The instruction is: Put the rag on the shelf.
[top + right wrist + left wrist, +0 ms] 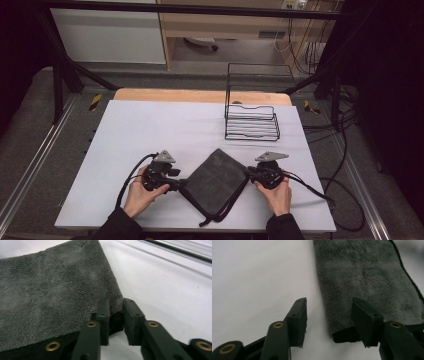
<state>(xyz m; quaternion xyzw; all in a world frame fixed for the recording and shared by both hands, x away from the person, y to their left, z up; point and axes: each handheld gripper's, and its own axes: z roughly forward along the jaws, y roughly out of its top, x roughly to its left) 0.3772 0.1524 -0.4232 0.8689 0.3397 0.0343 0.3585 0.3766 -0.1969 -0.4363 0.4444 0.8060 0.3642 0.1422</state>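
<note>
A dark grey towel [217, 177] lies folded on the white table cover [150, 130], near the front edge and turned like a diamond. At the towel's left corner is my left gripper [181, 186]. In the left gripper view the jaws [329, 302] stand apart with that corner of the towel [367, 277] between them. The right-hand pad touches the pile and the other is off it. My right gripper [248, 172] is at the right corner. Its jaws [115, 301] pinch the towel's [50, 290] edge.
A black wire rack [251, 121] stands at the back right of the table. A strip of bare wooden tabletop [200, 95] shows beyond the white cover. Cables [320, 190] trail off to the right of the table.
</note>
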